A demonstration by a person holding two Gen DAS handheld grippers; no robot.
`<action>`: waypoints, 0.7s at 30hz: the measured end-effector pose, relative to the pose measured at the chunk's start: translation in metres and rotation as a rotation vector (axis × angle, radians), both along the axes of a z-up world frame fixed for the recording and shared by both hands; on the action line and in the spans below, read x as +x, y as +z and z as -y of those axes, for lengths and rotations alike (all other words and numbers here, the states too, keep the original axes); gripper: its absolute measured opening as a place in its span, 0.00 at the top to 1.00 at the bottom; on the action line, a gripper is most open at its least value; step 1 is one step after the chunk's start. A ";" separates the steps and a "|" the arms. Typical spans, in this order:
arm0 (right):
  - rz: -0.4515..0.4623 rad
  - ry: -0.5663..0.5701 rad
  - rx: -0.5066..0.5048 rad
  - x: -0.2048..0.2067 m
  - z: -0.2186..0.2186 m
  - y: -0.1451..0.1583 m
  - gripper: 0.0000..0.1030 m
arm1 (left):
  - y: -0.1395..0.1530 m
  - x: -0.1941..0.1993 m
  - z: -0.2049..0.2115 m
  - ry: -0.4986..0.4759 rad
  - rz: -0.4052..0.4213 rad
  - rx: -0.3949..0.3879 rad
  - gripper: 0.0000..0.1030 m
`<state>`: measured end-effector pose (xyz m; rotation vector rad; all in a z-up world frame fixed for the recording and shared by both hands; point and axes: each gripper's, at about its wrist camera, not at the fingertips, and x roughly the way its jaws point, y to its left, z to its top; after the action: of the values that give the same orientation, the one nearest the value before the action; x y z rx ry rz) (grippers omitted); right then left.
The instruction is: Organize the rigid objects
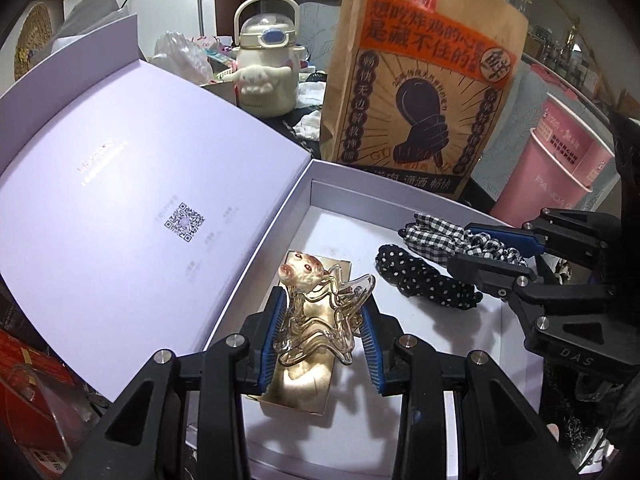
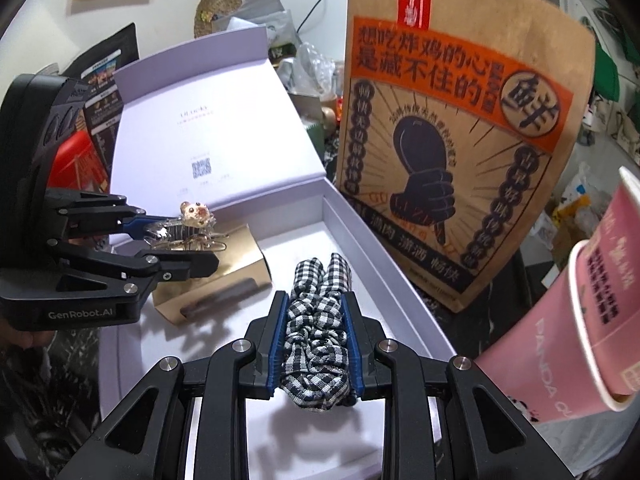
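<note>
My left gripper (image 1: 322, 320) is shut on a clear star-shaped hair claw (image 1: 320, 324) with a small cream animal figure (image 1: 301, 272), held above a gold card (image 1: 296, 384) inside the open white box (image 1: 340, 172). It also shows in the right wrist view (image 2: 188, 240), with the claw (image 2: 184, 234) over the gold card (image 2: 224, 280). My right gripper (image 2: 315, 312) is shut on a black-and-white checked scrunchie (image 2: 318, 328), also over the box (image 2: 384, 272). In the left wrist view the right gripper (image 1: 488, 252) holds that scrunchie (image 1: 436, 236) next to a black polka-dot scrunchie (image 1: 424, 280).
The box's lid (image 1: 132, 200) stands open at the left. A brown paper bag (image 1: 424, 92) stands behind the box. Stacked pink paper cups (image 1: 556, 172) are at the right. A cream kettle-shaped bottle (image 1: 266, 68) stands further back.
</note>
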<state>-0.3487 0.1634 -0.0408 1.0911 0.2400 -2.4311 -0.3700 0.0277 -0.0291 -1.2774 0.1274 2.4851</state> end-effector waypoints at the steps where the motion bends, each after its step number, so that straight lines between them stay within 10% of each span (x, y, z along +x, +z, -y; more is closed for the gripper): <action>1: 0.000 0.000 0.010 -0.001 0.001 -0.002 0.75 | -0.001 0.000 0.000 0.005 -0.002 -0.010 0.66; 21: 0.032 -0.008 0.087 -0.008 0.007 -0.021 0.69 | -0.010 -0.003 -0.004 0.011 0.020 -0.047 0.65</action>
<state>-0.3563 0.1566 -0.0623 1.1697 0.3345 -2.4277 -0.3731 0.0314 -0.0390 -1.3249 0.1756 2.4918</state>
